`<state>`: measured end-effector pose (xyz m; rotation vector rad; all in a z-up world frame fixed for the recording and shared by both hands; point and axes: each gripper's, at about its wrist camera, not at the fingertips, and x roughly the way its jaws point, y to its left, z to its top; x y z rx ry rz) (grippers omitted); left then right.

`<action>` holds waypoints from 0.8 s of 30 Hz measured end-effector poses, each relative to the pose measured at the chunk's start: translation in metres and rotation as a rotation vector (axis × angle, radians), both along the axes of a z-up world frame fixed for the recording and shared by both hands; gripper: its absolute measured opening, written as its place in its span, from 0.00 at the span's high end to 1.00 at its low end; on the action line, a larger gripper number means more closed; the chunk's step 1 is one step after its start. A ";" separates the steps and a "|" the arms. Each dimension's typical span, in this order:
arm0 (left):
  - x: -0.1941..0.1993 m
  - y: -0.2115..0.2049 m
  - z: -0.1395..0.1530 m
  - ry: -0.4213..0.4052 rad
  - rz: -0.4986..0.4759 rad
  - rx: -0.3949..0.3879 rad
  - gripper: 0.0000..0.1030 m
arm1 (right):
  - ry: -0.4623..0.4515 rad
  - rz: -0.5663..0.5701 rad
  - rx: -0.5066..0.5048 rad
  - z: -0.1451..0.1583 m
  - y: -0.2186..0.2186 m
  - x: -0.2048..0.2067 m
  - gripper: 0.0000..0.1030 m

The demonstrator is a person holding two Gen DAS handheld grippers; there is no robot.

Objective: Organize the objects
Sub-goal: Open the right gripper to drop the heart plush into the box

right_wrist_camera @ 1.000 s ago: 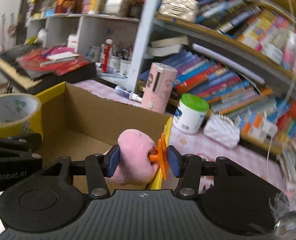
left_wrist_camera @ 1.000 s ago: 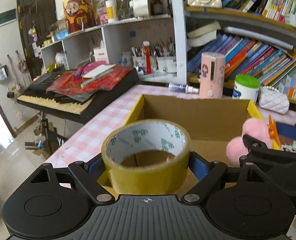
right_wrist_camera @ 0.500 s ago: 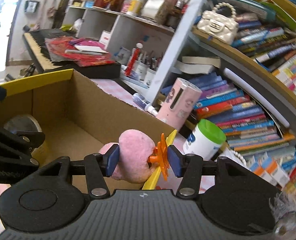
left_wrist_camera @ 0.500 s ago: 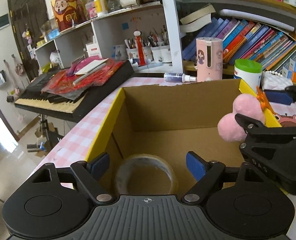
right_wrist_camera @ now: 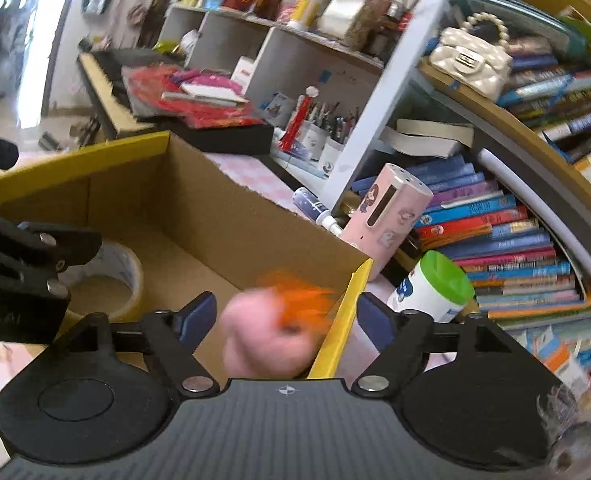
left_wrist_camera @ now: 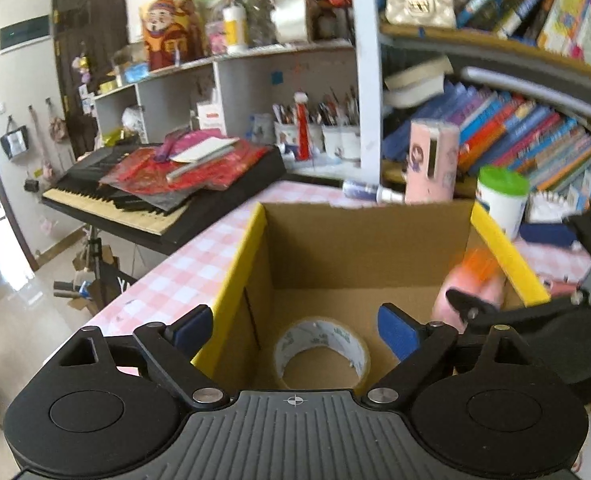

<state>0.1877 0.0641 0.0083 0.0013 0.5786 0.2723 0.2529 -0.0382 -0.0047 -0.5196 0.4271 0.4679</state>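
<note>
An open cardboard box [left_wrist_camera: 359, 240] with yellow-edged flaps stands on the pink checked table; it also shows in the right wrist view [right_wrist_camera: 223, 216]. A yellow tape roll [left_wrist_camera: 322, 354] lies on the box floor, also seen in the right wrist view [right_wrist_camera: 107, 276]. My left gripper [left_wrist_camera: 295, 330] is open and empty above it. My right gripper [right_wrist_camera: 287, 316] is open. The pink plush toy with an orange clip [right_wrist_camera: 271, 340] is blurred, falling inside the box by its right wall; the left wrist view shows it [left_wrist_camera: 475, 280] too.
Behind the box stand a pink cylinder [left_wrist_camera: 431, 160], a small bottle [left_wrist_camera: 371, 192] and a green-lidded white jar [left_wrist_camera: 501, 200]. Bookshelves [left_wrist_camera: 535, 132] fill the right. A keyboard piled with red papers [left_wrist_camera: 155, 188] sits beyond the table's left edge.
My right gripper opened and let go of the pink toy, which drops into the box. My left gripper stays open and rose slightly above the released tape roll.
</note>
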 end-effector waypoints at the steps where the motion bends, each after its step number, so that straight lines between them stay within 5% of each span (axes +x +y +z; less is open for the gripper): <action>1: -0.003 0.002 0.002 -0.012 0.003 -0.006 0.09 | 0.002 -0.007 0.018 0.002 0.000 -0.004 0.24; 8: -0.025 0.013 0.012 -0.044 0.035 -0.031 0.04 | -0.005 -0.112 0.081 0.017 0.004 -0.036 0.20; 18: -0.064 0.016 0.002 0.003 0.076 -0.035 0.03 | 0.132 -0.555 0.249 0.017 -0.011 -0.085 0.11; 24: -0.087 0.016 -0.008 0.036 0.049 -0.011 0.03 | 0.090 -0.570 0.163 0.005 0.002 -0.128 0.10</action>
